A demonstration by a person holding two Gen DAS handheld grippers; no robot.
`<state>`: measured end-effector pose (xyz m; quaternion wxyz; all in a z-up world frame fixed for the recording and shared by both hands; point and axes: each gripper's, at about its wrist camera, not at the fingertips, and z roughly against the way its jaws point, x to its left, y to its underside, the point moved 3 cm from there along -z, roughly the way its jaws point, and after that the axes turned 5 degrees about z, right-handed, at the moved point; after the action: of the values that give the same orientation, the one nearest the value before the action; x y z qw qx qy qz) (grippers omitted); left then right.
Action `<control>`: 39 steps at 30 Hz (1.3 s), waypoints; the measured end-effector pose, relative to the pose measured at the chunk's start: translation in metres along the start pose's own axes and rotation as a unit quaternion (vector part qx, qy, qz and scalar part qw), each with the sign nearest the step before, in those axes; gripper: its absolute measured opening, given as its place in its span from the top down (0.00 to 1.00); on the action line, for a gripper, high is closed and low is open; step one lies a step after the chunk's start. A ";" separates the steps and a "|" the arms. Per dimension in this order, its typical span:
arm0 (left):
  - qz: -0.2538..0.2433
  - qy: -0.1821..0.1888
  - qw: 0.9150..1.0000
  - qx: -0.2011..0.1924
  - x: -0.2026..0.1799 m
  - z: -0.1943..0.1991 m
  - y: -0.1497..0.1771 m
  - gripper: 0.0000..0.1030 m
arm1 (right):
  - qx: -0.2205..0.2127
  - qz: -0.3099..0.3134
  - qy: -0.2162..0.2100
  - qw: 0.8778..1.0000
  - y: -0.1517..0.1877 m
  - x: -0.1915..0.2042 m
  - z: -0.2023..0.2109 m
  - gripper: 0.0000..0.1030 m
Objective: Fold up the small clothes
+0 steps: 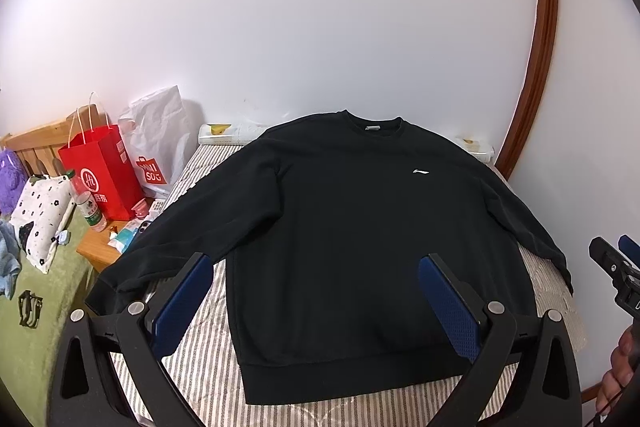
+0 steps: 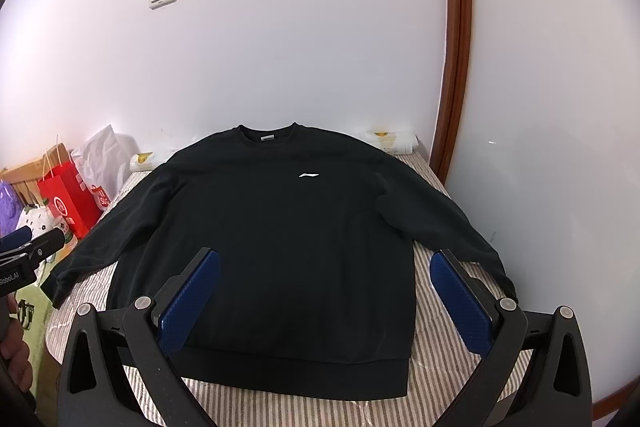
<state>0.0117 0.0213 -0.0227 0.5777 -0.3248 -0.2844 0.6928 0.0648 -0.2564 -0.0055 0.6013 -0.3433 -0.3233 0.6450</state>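
Observation:
A black sweatshirt (image 1: 340,211) with a small white chest logo lies flat and face up on a striped bed cover (image 1: 208,331), collar toward the wall, both sleeves spread out. It also shows in the right wrist view (image 2: 280,235). My left gripper (image 1: 316,267) is open and empty, hovering above the sweatshirt's lower body near its hem. My right gripper (image 2: 326,263) is open and empty, above the lower body on the right side. The right gripper also shows at the far right edge of the left wrist view (image 1: 616,259).
A red paper bag (image 1: 100,171) and a white shopping bag (image 1: 160,143) stand at the left by the wall. A small wooden table (image 1: 100,247) holds a bottle and small items. A green blanket (image 1: 36,315) lies at far left. A wooden door frame (image 1: 540,39) rises at right.

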 end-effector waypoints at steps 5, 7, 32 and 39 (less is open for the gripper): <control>0.003 0.002 1.000 -0.001 0.012 -0.010 0.005 0.00 | 0.004 -0.002 -0.012 1.000 0.004 0.001 -0.006 0.00; 0.009 -0.007 1.000 0.002 0.021 -0.020 0.008 0.00 | 0.005 0.003 -0.013 1.000 0.006 0.002 -0.011 0.00; 0.300 -0.037 0.951 0.066 0.232 -0.186 0.066 0.09 | 0.095 0.025 -0.062 0.993 0.069 0.051 -0.179 0.01; 0.305 -0.075 0.948 0.054 0.247 -0.212 0.043 0.27 | 0.107 0.022 -0.061 0.992 0.062 0.044 -0.202 0.01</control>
<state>0.1202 0.2611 -0.2186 0.3327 -0.3116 -0.1765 0.8724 0.1966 -0.2158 -0.1711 0.5994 -0.2440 -0.2812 0.7086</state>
